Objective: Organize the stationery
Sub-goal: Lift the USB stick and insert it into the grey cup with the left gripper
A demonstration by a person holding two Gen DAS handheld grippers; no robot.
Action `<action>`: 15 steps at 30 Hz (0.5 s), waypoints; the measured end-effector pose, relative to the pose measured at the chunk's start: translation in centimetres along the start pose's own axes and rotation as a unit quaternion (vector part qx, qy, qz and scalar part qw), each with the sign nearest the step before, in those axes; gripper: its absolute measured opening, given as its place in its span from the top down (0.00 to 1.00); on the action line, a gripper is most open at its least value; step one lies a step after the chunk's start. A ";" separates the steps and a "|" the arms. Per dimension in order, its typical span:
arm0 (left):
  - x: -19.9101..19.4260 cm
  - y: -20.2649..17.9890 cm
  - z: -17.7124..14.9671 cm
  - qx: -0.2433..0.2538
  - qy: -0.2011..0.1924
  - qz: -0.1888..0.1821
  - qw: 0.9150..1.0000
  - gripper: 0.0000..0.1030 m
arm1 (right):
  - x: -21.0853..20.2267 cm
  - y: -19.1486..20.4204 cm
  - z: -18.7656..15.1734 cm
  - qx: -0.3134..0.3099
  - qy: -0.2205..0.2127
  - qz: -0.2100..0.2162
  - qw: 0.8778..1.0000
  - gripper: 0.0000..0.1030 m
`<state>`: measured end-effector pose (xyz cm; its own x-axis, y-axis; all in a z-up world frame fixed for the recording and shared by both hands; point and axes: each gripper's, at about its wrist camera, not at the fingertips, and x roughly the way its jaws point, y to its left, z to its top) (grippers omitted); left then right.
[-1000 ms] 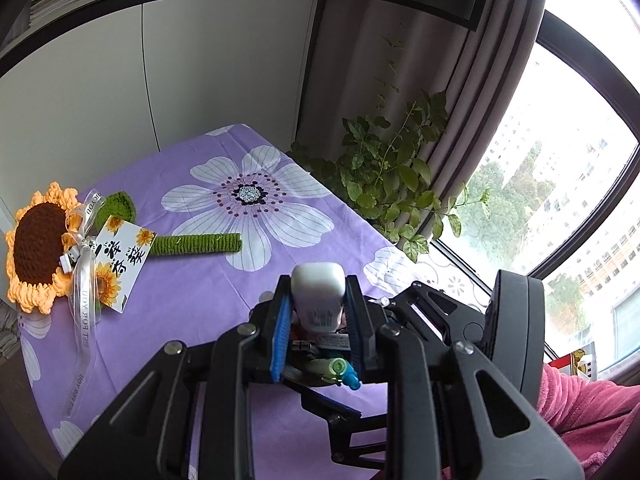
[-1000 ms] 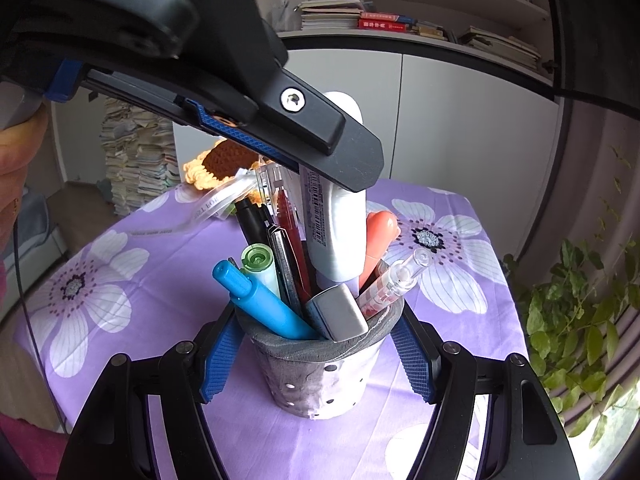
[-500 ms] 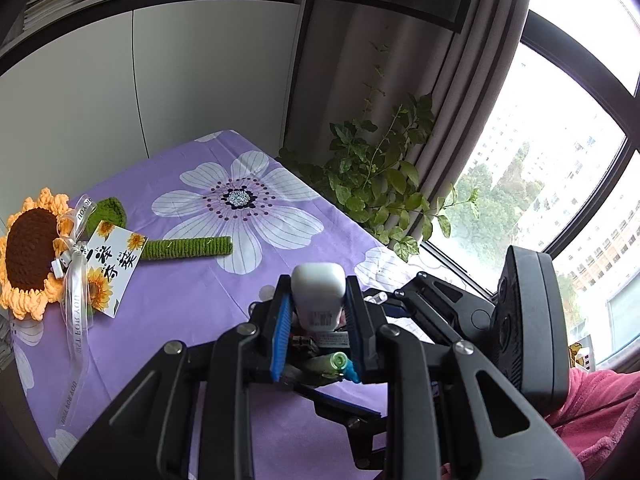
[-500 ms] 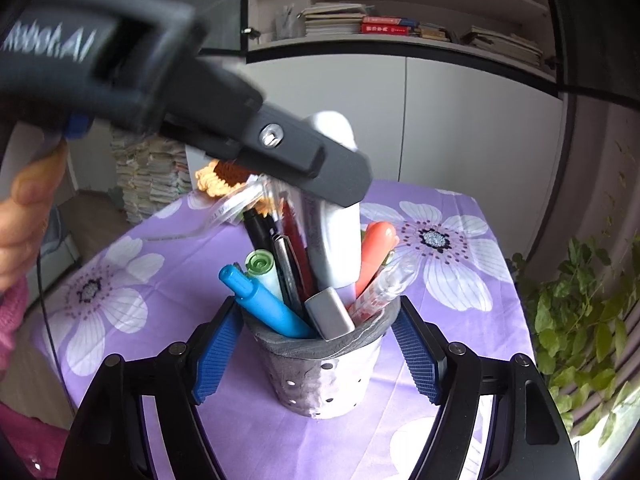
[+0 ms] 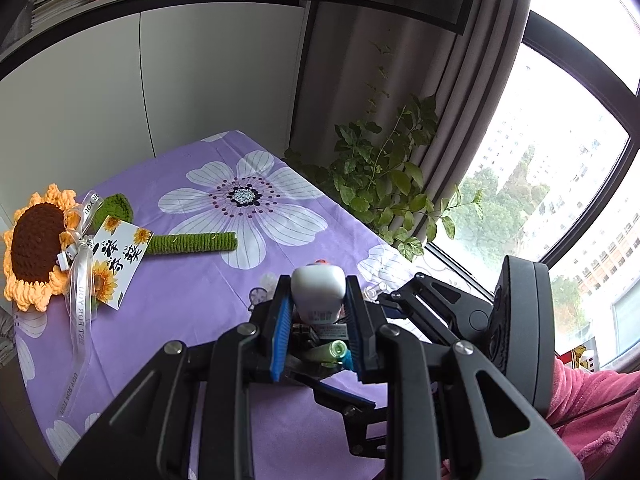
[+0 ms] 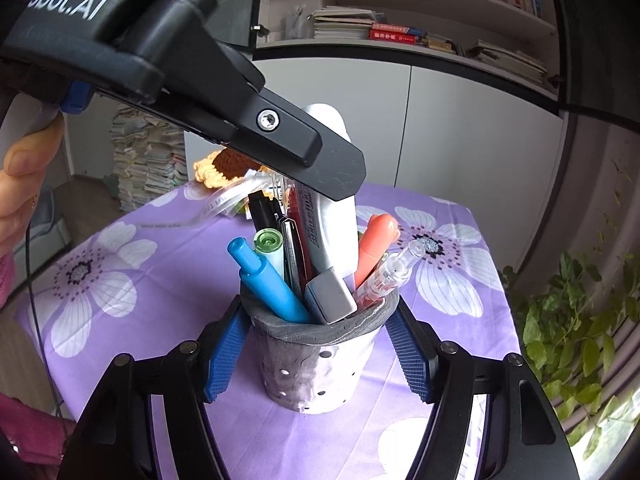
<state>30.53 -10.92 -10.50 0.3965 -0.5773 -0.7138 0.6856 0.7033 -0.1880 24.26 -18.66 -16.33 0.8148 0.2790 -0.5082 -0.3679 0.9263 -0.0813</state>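
A grey perforated pen holder (image 6: 320,364) stands on the purple flowered tablecloth (image 6: 132,280), full of pens: a blue one (image 6: 264,280), a green-capped one (image 6: 269,245), an orange one (image 6: 374,246), a clear one, a grey eraser (image 6: 331,295). My left gripper (image 5: 317,314) is shut on a white correction-tape dispenser (image 5: 318,290), whose lower end stands in the holder; it also shows in the right wrist view (image 6: 334,216). My right gripper (image 6: 316,356) is shut on the holder, one pad on each side.
A crocheted sunflower (image 5: 36,248) with green stem, ribbon and card (image 5: 120,260) lies at the table's far left. A leafy plant (image 5: 384,184), a curtain and a window stand past the right edge. White cabinets and bookshelves are behind.
My left gripper has sunk slightly with the white dispenser, whose end sits deeper among the pens. The right gripper and the holder have stayed in place.
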 end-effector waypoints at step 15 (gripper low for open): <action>0.7 -1.4 0.0 0.046 -0.005 0.034 0.998 0.77 | -0.3 -0.1 -0.4 0.003 -0.015 0.004 1.000 0.32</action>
<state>29.79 -12.33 -10.75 0.4500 -0.5343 -0.7155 0.7099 0.7002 -0.0764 23.91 -18.95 -16.49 0.8247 0.2941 -0.4830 -0.3722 0.9253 -0.0722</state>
